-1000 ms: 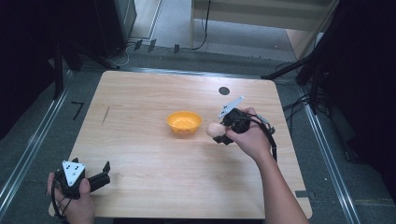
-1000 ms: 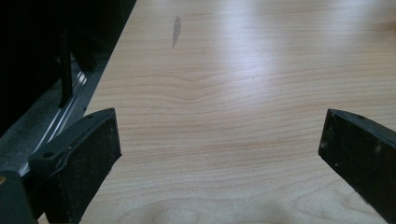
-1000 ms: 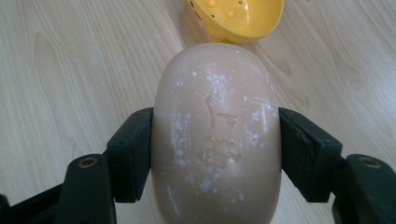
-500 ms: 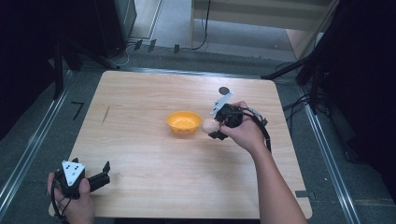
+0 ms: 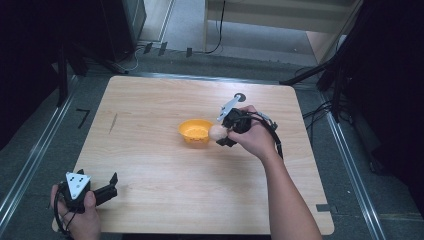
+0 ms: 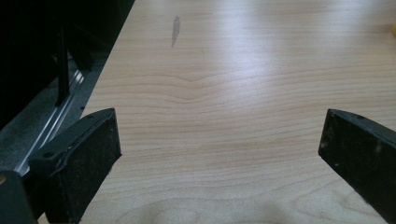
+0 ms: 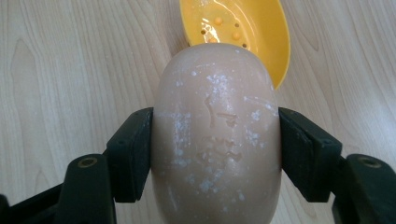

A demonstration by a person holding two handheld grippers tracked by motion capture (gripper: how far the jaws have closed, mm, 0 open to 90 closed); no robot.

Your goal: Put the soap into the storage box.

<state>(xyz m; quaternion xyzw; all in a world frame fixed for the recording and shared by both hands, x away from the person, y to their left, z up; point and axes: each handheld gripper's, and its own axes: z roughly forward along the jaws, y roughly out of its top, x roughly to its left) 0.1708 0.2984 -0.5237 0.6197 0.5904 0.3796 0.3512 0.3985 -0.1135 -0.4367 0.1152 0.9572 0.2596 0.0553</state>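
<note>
Pale beige and dusted with white flecks, an oval bar of soap (image 7: 215,135) sits clamped between the two black jaws of the right gripper (image 7: 215,154), each jaw pressed against one of its long sides. In the right gripper view the bar hangs above the wooden table (image 5: 165,180), its far end overlapping the near rim of a yellow soap dish (image 7: 243,32) whose floor is studded with small bumps and drain holes. From the high view, the soap (image 5: 216,132) is held just beside the right edge of the dish (image 5: 195,131), which stands near the middle of the table, while the person's right hand (image 5: 255,140) grips the tool and a forearm reaches in from the bottom edge. A cable trails from the gripper over the wrist. Well apart, at the table's near left corner, the left hand (image 5: 82,215) holds the left gripper (image 5: 107,186) low over the wood, its jaws spread wide with only bare tabletop between them (image 6: 219,140).
</note>
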